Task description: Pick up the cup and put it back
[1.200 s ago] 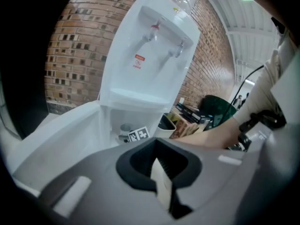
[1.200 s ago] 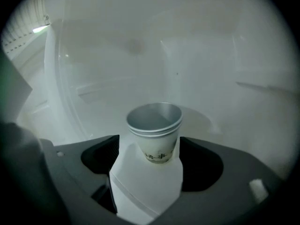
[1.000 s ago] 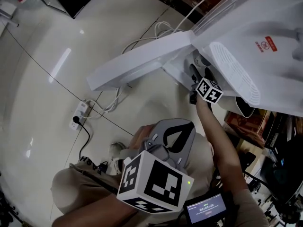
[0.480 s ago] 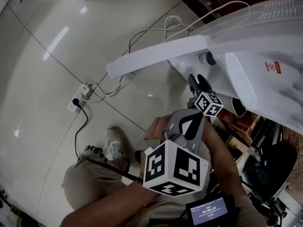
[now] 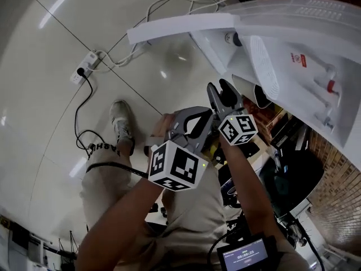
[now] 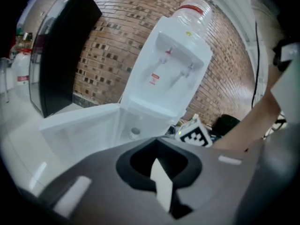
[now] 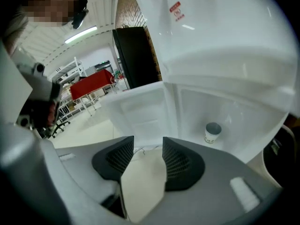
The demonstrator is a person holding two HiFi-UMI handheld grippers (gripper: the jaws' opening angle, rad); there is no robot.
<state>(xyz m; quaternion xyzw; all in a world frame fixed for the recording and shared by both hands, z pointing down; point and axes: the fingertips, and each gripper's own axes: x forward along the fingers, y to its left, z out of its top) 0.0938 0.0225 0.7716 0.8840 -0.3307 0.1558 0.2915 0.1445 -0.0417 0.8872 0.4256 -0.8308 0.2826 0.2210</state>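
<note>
Small white paper cup [image 7: 213, 132] stands inside white water dispenser's open cabinet [image 7: 197, 102]. Right gripper [image 7: 148, 146], jaws just narrowed, gapes empty; left gripper [image 6: 157, 142], jaws together, holds nothing.

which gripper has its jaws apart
The right gripper: its jaws stand apart with nothing between them, though they have just been closing. On the left gripper the jaws meet at the tips.

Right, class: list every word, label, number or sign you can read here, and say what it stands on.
Red label on the white water dispenser: print too small to read.
Small screen by the person's right arm: digits too blurred to read.
White letters on dark fabric at the person's leg: not legible.
Print on the cup: too small to read.
Nothing can be quoted.
</note>
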